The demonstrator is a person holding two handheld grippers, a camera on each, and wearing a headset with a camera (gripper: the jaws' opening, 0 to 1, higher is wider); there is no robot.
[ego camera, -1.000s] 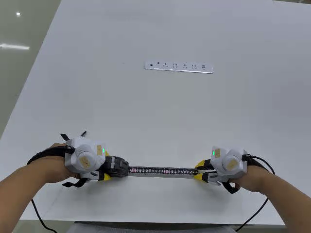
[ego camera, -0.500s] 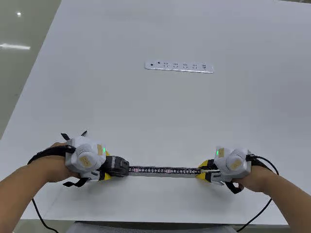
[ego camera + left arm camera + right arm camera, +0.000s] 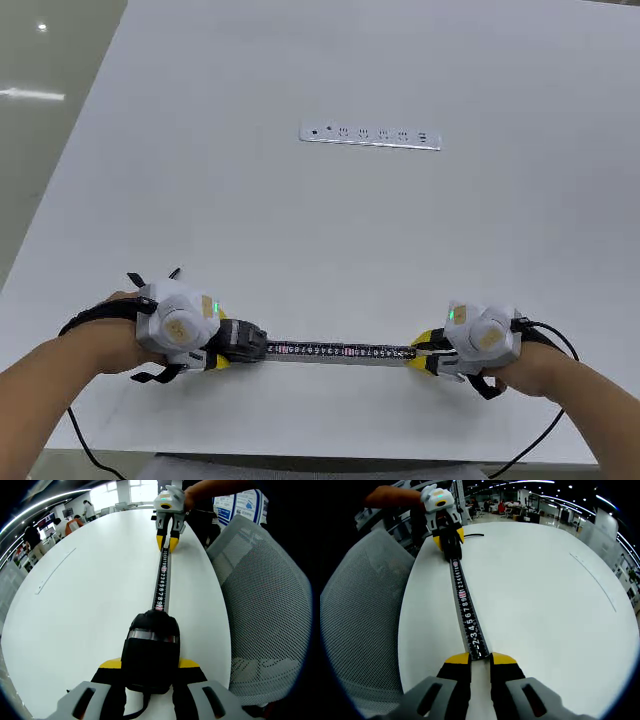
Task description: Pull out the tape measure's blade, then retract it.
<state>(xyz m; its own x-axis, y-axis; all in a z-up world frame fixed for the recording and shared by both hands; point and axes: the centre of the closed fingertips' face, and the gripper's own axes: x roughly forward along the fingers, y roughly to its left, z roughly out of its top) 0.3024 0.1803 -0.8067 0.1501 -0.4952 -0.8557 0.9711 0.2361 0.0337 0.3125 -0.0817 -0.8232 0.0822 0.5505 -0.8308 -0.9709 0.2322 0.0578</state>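
Left gripper (image 3: 222, 350) was clamped on the tape measure case (image 3: 151, 650) at the table's (image 3: 320, 230) near edge. Right gripper (image 3: 480, 661) pinched the blade (image 3: 340, 351) tip. I judged the pull-out largely done, with retraction not yet begun.

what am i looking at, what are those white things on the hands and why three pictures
A person holds a two-jaw gripper in each hand; there is no robot arm. The wide picture comes from a camera on the person's head, looking down at a white table. The two round pictures come from a camera on each gripper, looking along its jaws. The left gripper is shut on the tape measure's black case, and the right gripper pinches the end of the blade, stretched out between them. A white power strip lies farther back. A mesh chair stands at the table's edge.
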